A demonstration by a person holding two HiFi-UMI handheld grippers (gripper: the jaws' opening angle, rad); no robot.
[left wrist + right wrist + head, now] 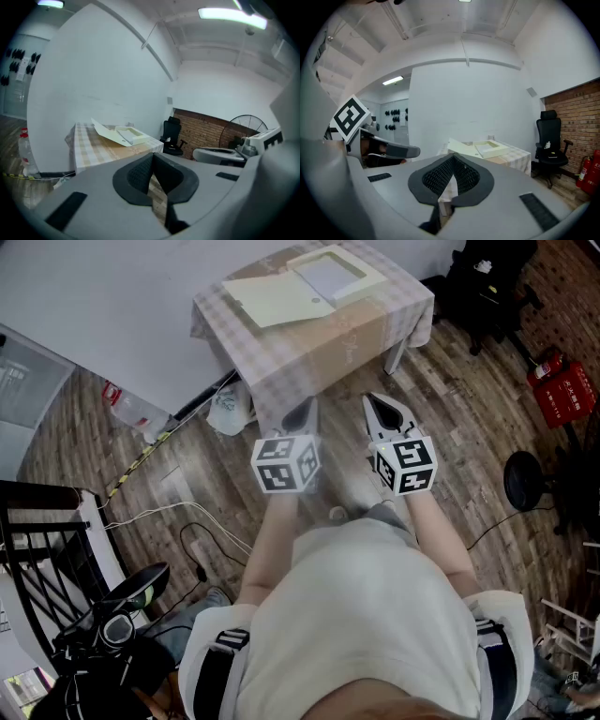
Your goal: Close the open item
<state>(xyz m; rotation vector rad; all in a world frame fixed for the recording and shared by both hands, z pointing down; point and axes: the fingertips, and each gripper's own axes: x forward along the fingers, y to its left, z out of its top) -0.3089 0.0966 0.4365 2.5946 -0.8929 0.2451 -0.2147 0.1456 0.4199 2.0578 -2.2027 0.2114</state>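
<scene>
Left gripper [300, 416]: pads pressed together, clamped on nothing. Right gripper [386, 414]: likewise closed, likewise empty. Both held side by side near the body, above the wooden floor [187, 493], pointing toward the far table [314, 348] and well apart from it.

Farther out, on the checked cloth [281, 357] of that table: the box [309, 287], flat, cream-coloured, open. Lid [274, 299] thrown back to the left and propped slightly up from the cloth; tray [330, 276] to the right, shallow, with a raised rim.

Looks like thin card: probably light, fairly stiff across the panels yet easy to crease or dent under a hard pinch. Smooth faces, so likely to slip between the pads, and likely to slide on the cloth when pushed. Best taken at the lid's free left edge, away from the fold, with a gentle pinch or a lift from beneath, then swung over to the right; the tray's right rim worth steadying with the other gripper.

Inside the tray: only a pale flat surface, perhaps a sheet or the bare bottom; cannot tell which. No loose items visible in it.
</scene>
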